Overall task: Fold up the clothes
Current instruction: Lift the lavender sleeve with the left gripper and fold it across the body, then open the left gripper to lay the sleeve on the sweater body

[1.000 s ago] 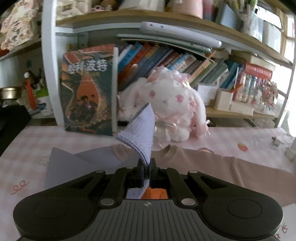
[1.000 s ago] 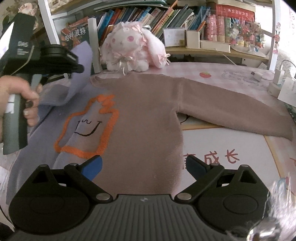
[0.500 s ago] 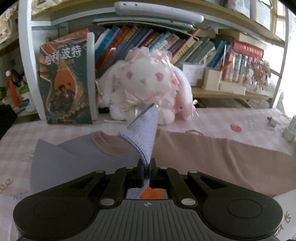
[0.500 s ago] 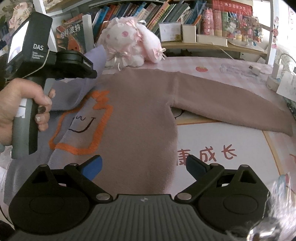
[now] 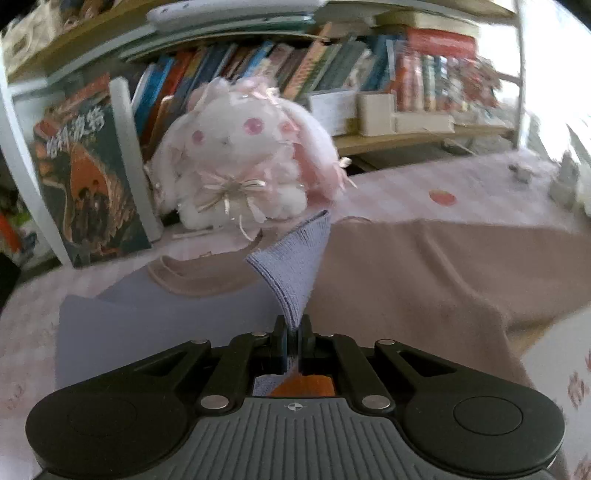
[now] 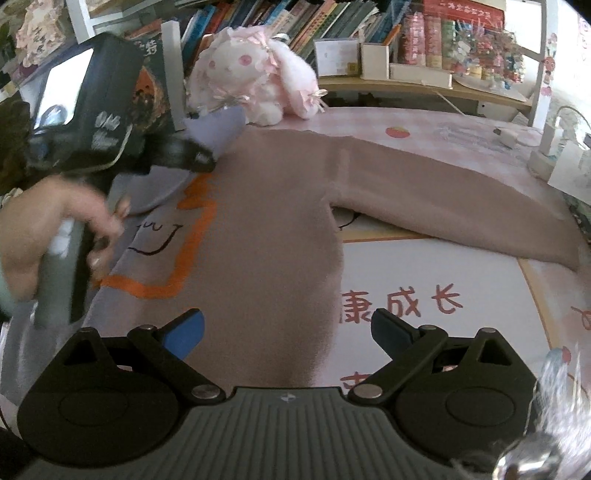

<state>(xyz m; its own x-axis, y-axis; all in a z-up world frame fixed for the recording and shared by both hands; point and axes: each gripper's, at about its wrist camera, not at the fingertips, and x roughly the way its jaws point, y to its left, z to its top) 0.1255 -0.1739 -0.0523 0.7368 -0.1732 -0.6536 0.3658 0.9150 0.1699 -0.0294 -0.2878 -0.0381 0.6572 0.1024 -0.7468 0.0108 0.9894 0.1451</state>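
Observation:
A mauve and lavender sweater [image 6: 266, 221] with an orange outline design [image 6: 192, 236] lies flat on the table, its right sleeve [image 6: 461, 210] stretched out. My left gripper [image 5: 291, 343] is shut on the lavender sleeve cuff [image 5: 295, 258] and holds it above the sweater's chest; it also shows in the right wrist view [image 6: 177, 155]. My right gripper [image 6: 286, 332] is open and empty, hovering over the sweater's lower hem.
A pink plush rabbit [image 6: 255, 81] sits at the back by the collar, in front of a bookshelf [image 6: 332, 22]. A tall book [image 5: 88, 184] stands at the back left. A charger and cable [image 6: 546, 144] lie at the right edge.
My left gripper has carried the lavender sleeve cuff to the right, across the sweater's chest towards the middle. The right gripper has barely moved.

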